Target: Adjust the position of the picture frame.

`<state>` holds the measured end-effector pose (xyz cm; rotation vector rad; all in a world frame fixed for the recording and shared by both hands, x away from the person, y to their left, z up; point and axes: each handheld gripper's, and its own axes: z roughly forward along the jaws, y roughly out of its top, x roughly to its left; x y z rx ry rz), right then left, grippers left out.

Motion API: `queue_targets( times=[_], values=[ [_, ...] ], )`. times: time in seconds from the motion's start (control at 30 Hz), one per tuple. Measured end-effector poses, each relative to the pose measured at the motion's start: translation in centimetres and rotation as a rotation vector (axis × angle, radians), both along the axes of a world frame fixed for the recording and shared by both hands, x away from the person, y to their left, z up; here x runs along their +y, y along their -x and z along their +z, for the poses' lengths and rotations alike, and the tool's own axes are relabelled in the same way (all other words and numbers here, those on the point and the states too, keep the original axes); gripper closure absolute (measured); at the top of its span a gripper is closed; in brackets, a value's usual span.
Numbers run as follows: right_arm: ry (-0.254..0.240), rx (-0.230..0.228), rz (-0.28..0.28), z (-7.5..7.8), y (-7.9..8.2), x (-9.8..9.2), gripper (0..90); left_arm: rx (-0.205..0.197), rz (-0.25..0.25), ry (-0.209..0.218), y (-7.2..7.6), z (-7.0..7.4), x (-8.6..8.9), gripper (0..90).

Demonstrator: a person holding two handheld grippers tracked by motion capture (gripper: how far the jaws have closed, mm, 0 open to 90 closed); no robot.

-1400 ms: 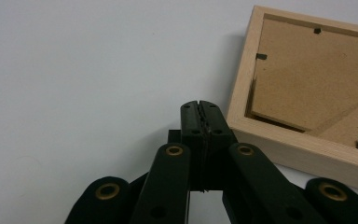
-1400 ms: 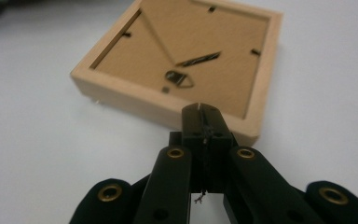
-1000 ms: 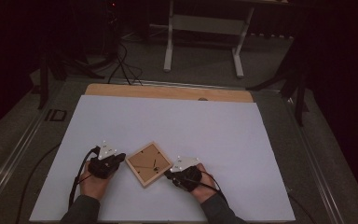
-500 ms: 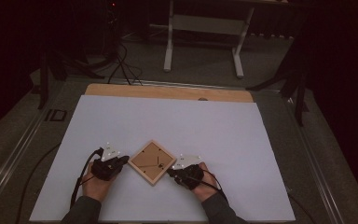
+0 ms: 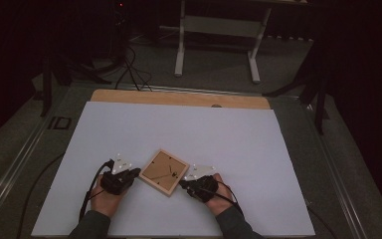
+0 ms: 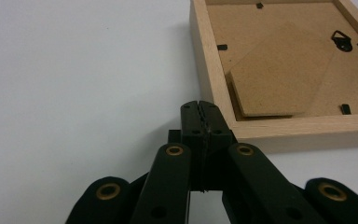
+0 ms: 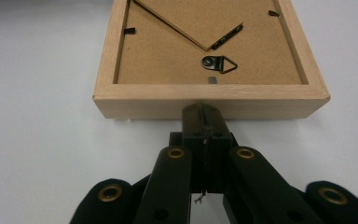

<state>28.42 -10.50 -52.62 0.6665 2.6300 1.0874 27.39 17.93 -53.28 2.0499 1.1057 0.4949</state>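
I see the frame (image 5: 163, 171) back-up on the counter (image 5: 229, 134); left gripper (image 5: 135, 173) and right gripper (image 5: 183, 184) flank it, jaws pressed together, empty.

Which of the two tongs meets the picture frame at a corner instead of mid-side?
The left tongs: shut, at a corner of the picture frame. The right tongs meet a side's middle, below the hanger.

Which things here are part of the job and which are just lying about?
In the job:
- wooden picture frame, lying back side up
- left claw, shut, tip at the frame's corner
- right claw, shut, tip against the frame's side

Lying about:
- white table cover
- white stand on the floor beyond
- floor cables
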Motion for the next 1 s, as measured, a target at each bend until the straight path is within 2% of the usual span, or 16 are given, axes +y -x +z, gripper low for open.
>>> queue_targets(
  times=[0.2,0.5,1.0],
  values=[
    [0.005,-0.002,-0.011,0.1,0.1,-0.2,89.7,0.004,0.000,0.005,0.2,0.0,-0.4,90.0],
    [-0.008,0.017,-0.096,0.1,-0.5,-1.1,89.7,0.012,-0.028,0.021,0.6,0.0,-1.2,90.0],
    [-0.017,0.039,-0.123,0.2,-0.2,-2.2,89.7,0.012,-0.058,0.033,0.9,0.0,-2.4,89.9]
  ],
)
